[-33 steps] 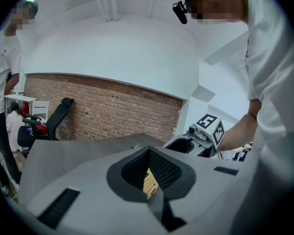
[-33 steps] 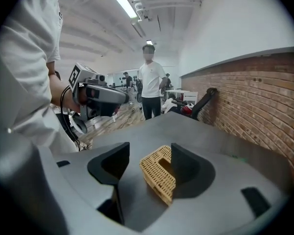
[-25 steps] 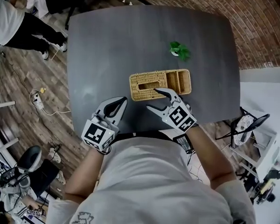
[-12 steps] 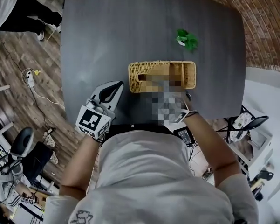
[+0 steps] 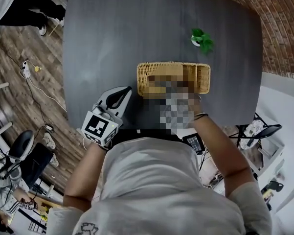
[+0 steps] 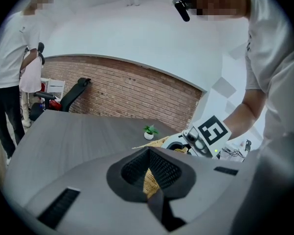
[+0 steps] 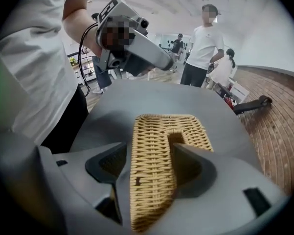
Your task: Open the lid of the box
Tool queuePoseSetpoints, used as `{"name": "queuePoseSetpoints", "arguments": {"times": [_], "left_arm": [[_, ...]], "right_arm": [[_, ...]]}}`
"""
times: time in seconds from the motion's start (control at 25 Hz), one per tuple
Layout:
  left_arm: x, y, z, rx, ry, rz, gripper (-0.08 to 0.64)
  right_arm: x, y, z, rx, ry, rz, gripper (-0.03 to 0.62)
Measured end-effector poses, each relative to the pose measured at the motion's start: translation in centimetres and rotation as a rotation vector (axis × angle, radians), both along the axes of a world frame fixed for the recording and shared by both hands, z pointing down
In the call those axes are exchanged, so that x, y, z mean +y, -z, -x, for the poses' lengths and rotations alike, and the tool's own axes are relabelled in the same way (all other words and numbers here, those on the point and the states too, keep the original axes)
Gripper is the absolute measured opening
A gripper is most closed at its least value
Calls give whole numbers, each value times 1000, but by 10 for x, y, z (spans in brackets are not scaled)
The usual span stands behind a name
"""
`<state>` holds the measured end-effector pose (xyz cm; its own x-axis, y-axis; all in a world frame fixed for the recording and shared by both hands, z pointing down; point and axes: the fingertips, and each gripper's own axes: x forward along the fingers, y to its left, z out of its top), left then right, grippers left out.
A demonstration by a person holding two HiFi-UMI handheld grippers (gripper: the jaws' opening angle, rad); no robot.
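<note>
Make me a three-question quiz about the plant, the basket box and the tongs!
1. Where is the little plant?
A. on the floor
B. on the table, past the box
C. in someone's hand

2. What colour is the woven box?
A. straw yellow
B. blue
C. red

3. How are the left tongs?
A. wide open
B. holding the plant
C. closed and empty

Answers:
1 B, the plant stands on the dark table beyond the box's right end.
2 A, its weave is straw yellow in every view.
3 C, their tips meet with nothing between them.
</note>
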<state>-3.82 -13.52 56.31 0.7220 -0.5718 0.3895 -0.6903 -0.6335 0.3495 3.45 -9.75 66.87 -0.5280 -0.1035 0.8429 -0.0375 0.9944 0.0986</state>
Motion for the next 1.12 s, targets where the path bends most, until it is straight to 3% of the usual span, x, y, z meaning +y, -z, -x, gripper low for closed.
{"name": "queuePoseSetpoints", "arguments": {"times": [0.24, 0.72, 1.12], "left_arm": [[3, -4, 4, 3, 19, 12, 11], [2, 7, 12, 4, 22, 15, 11], [-13, 34, 23, -3, 13, -38, 11]], "right_arm": [[-5, -8, -2, 51, 20, -40, 262], [-5, 6, -3, 60, 33, 58, 258], [-12, 43, -4, 61, 44, 46, 215]]}}
